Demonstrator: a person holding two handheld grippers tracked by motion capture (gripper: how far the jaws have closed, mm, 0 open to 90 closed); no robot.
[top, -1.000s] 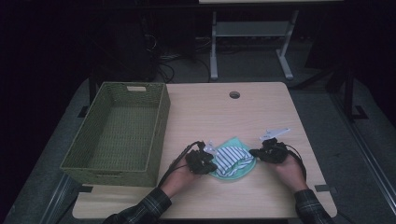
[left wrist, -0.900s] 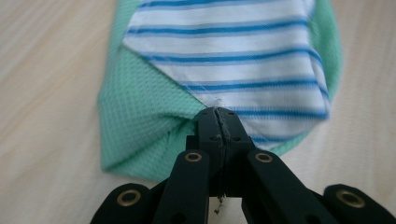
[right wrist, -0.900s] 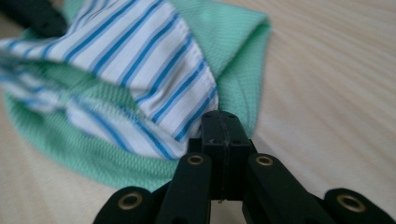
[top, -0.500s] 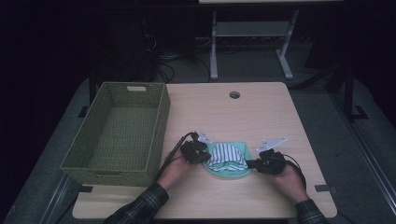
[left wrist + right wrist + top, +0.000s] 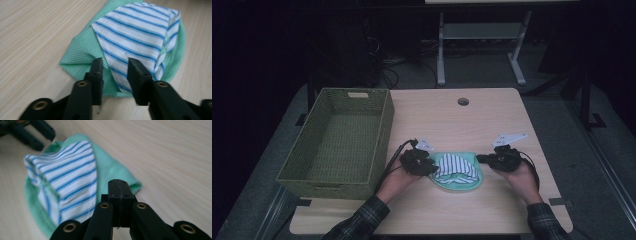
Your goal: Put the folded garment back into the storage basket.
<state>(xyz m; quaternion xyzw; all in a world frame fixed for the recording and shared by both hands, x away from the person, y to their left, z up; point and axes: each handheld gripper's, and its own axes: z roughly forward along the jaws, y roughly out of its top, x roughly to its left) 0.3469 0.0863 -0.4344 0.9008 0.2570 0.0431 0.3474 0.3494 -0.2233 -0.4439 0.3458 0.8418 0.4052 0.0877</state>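
Note:
A green waffle cloth (image 5: 451,184) lies folded on the table with a white cloth with blue stripes (image 5: 455,166) on top of it. My left gripper (image 5: 434,169) sits at the bundle's left edge. Its jaws have just been opening and now stand apart over the striped cloth's (image 5: 140,30) corner and the green cloth (image 5: 80,57), pressing on neither. My right gripper (image 5: 479,159) is at the bundle's right edge with its jaws shut. In the right gripper view the closed tips (image 5: 118,182) stop just short of the green fold (image 5: 112,167), beside the striped cloth (image 5: 67,175).
A green woven basket (image 5: 384,130) stands on the table's left side, a short way from the left hand. The wooden table (image 5: 452,120) has a round cable hole (image 5: 463,101) near its far edge. A metal frame (image 5: 477,35) stands on the floor beyond.
The left jaws have opened and let go of the cloth. The right gripper dipped toward the near edge, then came back up. The bundle has settled flatter and more square.

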